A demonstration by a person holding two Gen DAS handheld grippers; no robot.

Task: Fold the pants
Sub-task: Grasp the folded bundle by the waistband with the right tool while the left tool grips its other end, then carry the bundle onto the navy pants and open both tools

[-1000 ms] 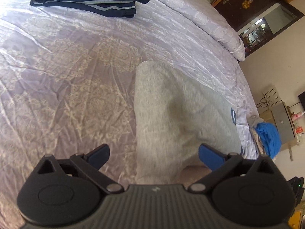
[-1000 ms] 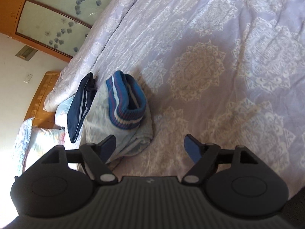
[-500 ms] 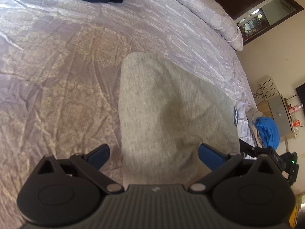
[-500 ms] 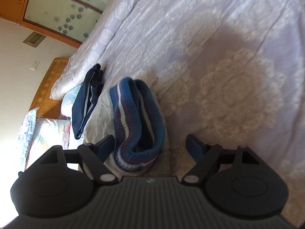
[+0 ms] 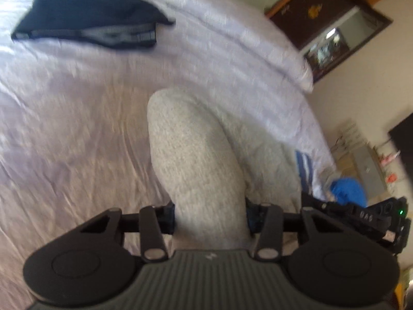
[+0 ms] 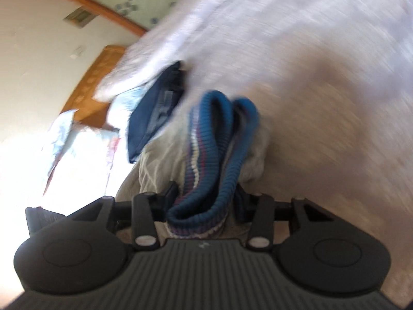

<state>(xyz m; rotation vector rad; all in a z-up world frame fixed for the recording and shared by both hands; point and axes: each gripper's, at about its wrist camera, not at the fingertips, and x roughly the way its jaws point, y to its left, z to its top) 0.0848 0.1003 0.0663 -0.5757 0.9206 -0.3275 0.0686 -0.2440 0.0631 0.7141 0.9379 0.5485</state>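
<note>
Across the bed [image 5: 77, 129], each hand-held gripper is closing on the grey pants [image 5: 196, 155]: left hand-held gripper [image 5: 209, 214] on a leg, right hand-held gripper [image 6: 206, 201] on the striped waistband [image 6: 214, 142], ready to lift and fold.

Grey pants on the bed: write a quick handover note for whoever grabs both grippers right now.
Left gripper: jaws closing around the leg end of the grey pants; pads touch the cloth on both sides.
Right gripper: jaws closing on the blue striped waistband, bunched between them.
Pants lie on the lavender bedspread, both ends coming up off it. A folded navy garment sits farther up the bed.
Done: both ends grasped.
Left: bring the ends together, lay the fold flat, smooth it, probably fold again.
</note>
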